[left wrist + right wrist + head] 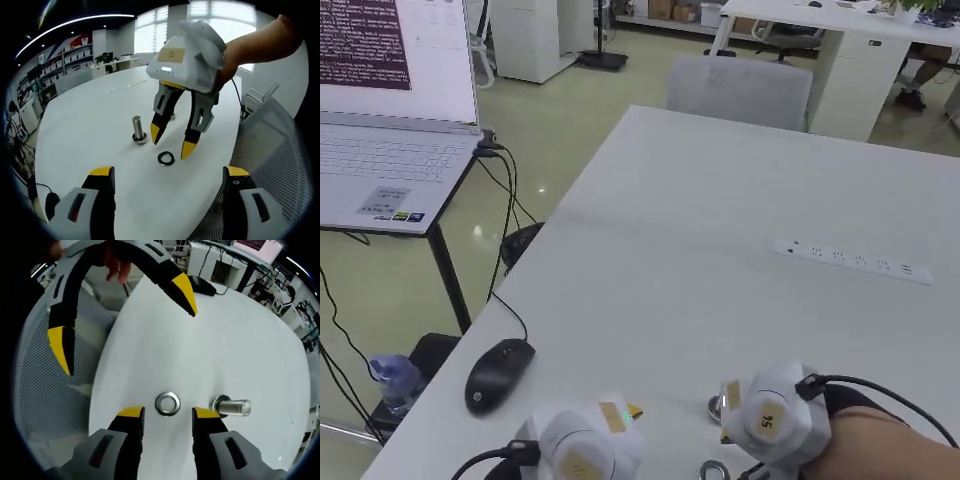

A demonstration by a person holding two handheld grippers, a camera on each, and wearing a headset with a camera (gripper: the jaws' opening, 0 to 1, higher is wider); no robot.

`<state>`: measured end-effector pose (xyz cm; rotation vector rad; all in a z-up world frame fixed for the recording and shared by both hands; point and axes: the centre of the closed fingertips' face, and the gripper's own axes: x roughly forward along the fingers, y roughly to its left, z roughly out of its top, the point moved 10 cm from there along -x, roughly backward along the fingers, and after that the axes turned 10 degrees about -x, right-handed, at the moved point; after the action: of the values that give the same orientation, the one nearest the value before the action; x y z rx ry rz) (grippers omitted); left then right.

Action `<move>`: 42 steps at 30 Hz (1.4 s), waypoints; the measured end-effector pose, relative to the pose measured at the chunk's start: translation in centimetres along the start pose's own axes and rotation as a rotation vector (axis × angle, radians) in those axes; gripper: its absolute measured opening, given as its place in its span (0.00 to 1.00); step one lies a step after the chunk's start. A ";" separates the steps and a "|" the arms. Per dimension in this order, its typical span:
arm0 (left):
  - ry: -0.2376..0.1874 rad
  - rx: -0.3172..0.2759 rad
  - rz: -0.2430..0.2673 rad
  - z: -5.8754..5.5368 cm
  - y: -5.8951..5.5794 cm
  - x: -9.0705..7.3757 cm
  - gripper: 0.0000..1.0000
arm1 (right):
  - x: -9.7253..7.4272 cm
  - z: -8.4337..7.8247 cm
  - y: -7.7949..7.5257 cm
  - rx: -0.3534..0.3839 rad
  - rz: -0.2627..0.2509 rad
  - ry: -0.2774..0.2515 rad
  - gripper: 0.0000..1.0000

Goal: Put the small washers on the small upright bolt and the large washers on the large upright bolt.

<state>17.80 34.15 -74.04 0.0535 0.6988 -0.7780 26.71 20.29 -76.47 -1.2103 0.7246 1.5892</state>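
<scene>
A steel washer (168, 403) lies flat on the white table (720, 250), also seen as a dark ring (166, 158) and at the near edge (713, 470). My right gripper (168, 413) is open, its yellow-tipped jaws straddling the washer from just above; from the left gripper view the same gripper (171, 141) points down over it. An upright bolt (137, 130) with a ring at its base stands just beside the washer (232, 406). My left gripper (168, 172) is wide open with nothing in it, facing the right one a short way off (123, 319).
A black mouse (498, 372) lies near the table's left edge. A white power strip (850, 260) lies at the far right. A laptop (390, 150) sits on a side stand to the left, and a grey chair (740, 90) stands behind the table.
</scene>
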 end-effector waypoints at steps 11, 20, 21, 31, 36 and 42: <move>0.005 -0.001 -0.005 -0.1 0.4 0.0 0.88 | 1.4 0.2 -0.2 -0.006 0.009 0.009 0.38; -0.001 -0.005 -0.010 0.1 0.6 0.3 0.87 | 1.7 0.0 -0.2 -0.004 0.022 0.020 0.36; -0.001 -0.006 -0.011 0.1 0.6 0.3 0.87 | 1.7 0.0 -0.3 -0.001 0.018 0.020 0.36; -0.002 -0.013 -0.014 0.1 0.7 0.5 0.86 | 1.8 -0.2 -0.4 0.012 0.030 0.007 0.31; -0.004 -0.014 -0.014 0.2 0.7 0.6 0.85 | 1.8 0.0 -0.4 0.008 0.035 0.022 0.31; -0.002 -0.015 -0.013 0.1 0.8 0.5 0.85 | 1.9 0.3 -0.3 -0.011 0.046 0.049 0.29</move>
<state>18.68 34.36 -74.43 0.0347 0.7033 -0.7857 26.80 21.33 -78.10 -1.2524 0.7805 1.6075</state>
